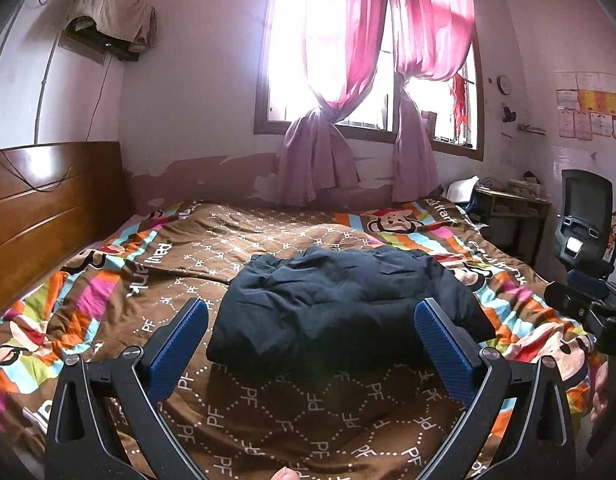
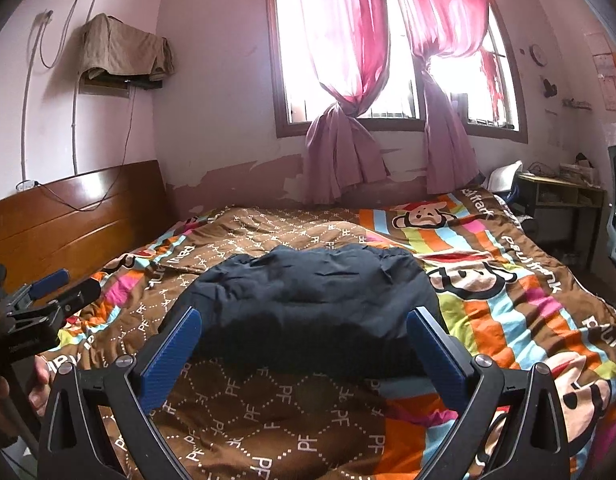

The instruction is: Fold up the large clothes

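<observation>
While both grippers hang above the near edge of the bed, the dark navy garment [image 1: 340,304] sits folded into a chunky rectangle on the brown cartoon-monkey duvet [image 1: 267,412], roughly mid-bed. It's puffy w/ lots of creases, maybe a jacket, can't say for sure.

Left gripper [image 1: 311,314]: blue-padded fingers [image 1: 179,344] spread wide, nothing between them, not touching the garment. In that view the garment's near edge shows between the two fingertips but the fingers are up off it.

Right gripper [image 2: 303,322]: same deal, fingers [image 2: 438,354] wide apart and empty, garment framed between them, no contact.

Each gripper shows up in the other cam too, at the frame edge, w/ a bit of the person's hand [image 2: 37,384] on the handle.

Rest of the room, relative to the garment:
- wooden headboard [image 1: 47,200] well off to its left
- window w/ knotted pink curtains [image 1: 328,80] on the wall behind it
- small desk [image 1: 512,204] beyond the bed's far right corner
- black office chair [image 1: 584,220] right of it, past the bed edge
- tan cloth [image 1: 111,4] draped over sth mounted high on the wall, up left of the garment
</observation>
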